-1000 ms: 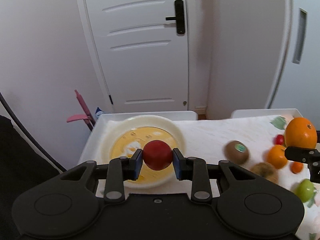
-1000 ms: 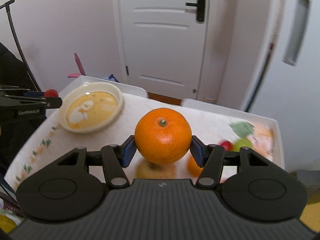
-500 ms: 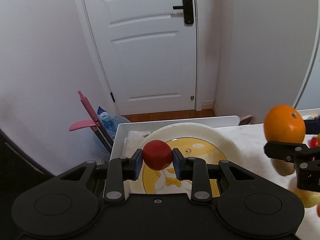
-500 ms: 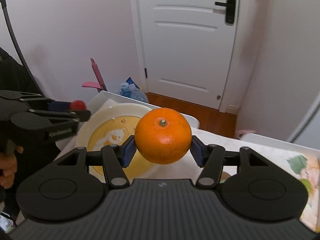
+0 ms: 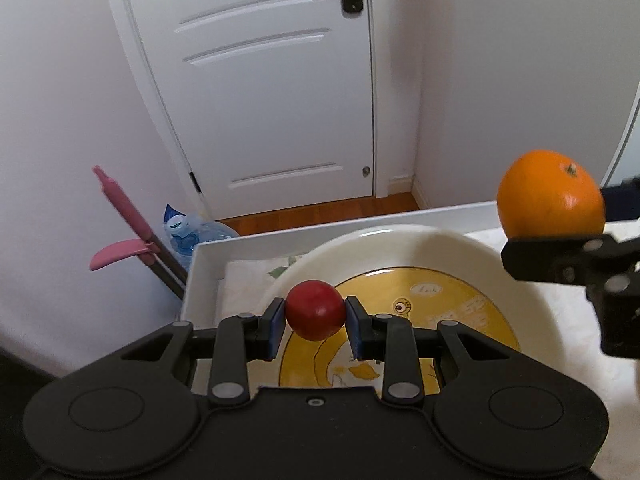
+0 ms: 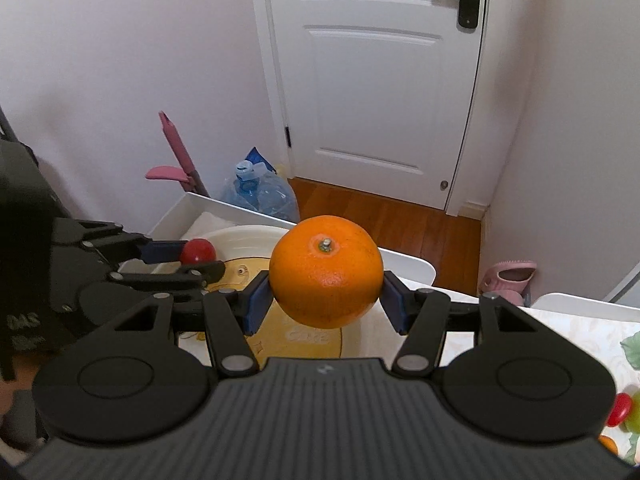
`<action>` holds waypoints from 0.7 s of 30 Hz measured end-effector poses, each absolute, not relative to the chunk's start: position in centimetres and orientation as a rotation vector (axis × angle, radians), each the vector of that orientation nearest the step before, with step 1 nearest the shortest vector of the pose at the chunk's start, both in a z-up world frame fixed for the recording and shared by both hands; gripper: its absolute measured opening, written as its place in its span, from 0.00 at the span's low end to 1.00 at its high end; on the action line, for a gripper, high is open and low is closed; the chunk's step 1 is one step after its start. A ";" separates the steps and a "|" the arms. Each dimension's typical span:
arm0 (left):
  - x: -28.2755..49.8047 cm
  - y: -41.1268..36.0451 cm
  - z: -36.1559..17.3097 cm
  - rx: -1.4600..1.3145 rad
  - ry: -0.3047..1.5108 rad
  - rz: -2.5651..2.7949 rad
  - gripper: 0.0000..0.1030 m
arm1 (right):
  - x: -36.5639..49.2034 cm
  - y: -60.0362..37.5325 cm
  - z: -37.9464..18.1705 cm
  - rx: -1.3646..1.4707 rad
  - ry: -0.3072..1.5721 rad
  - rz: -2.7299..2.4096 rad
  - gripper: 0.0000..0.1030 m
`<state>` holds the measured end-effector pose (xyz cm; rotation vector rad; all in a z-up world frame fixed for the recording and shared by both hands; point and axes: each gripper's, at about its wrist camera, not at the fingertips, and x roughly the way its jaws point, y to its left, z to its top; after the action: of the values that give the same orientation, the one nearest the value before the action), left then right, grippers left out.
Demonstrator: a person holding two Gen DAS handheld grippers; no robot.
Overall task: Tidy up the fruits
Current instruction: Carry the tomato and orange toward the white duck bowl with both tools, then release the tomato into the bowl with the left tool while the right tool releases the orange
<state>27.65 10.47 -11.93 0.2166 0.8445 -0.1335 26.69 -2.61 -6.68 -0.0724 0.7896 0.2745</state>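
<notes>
My left gripper (image 5: 315, 318) is shut on a small red fruit (image 5: 315, 309) and holds it above the left rim of a white plate with a yellow cartoon centre (image 5: 420, 248). My right gripper (image 6: 325, 300) is shut on a large orange (image 6: 325, 270) and holds it above the same plate (image 6: 240, 236). The orange also shows in the left wrist view (image 5: 550, 194) at the right, over the plate's far right rim. The left gripper with the red fruit (image 6: 197, 251) shows at the left in the right wrist view.
The plate lies on a cloth in a white tray (image 5: 208, 252). Loose fruit, one red (image 6: 618, 410), lies at the right edge of the cloth. On the floor beyond are a water bottle (image 6: 260, 194), a pink-handled tool (image 5: 132, 236) and a white door (image 5: 272, 80).
Both grippers have moved left and closer to the plate with their fruit. The orange now hangs over the plate's right side, and the other fruits have left the left wrist view.
</notes>
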 end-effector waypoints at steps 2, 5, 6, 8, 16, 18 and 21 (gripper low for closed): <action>28.0 10.1 -12.6 0.226 0.848 -0.146 0.34 | 27.0 -2.7 -7.2 -0.072 0.801 0.269 0.71; 28.3 10.0 -13.0 0.238 0.850 -0.154 0.34 | 27.2 -2.8 -7.6 -0.071 0.812 0.268 0.71; 28.2 10.0 -13.0 0.238 0.849 -0.158 0.35 | 27.2 -2.8 -7.7 -0.072 0.814 0.269 0.71; 28.1 10.0 -12.9 0.242 0.840 -0.163 0.47 | 27.3 -2.8 -7.8 -0.073 0.817 0.268 0.71; 25.7 10.8 -10.9 0.261 0.785 -0.171 0.95 | 27.9 -3.0 -7.5 -0.069 0.818 0.271 0.71; 25.3 11.2 -10.7 0.247 0.794 -0.164 0.95 | 28.0 -3.0 -7.4 -0.074 0.818 0.277 0.71; 24.6 11.8 -10.3 0.225 0.803 -0.142 0.95 | 28.1 -2.8 -7.5 -0.082 0.823 0.289 0.71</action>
<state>24.61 11.83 -10.30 0.2248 0.8025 -0.1425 28.13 -2.78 -7.49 -0.0819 0.8230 0.2894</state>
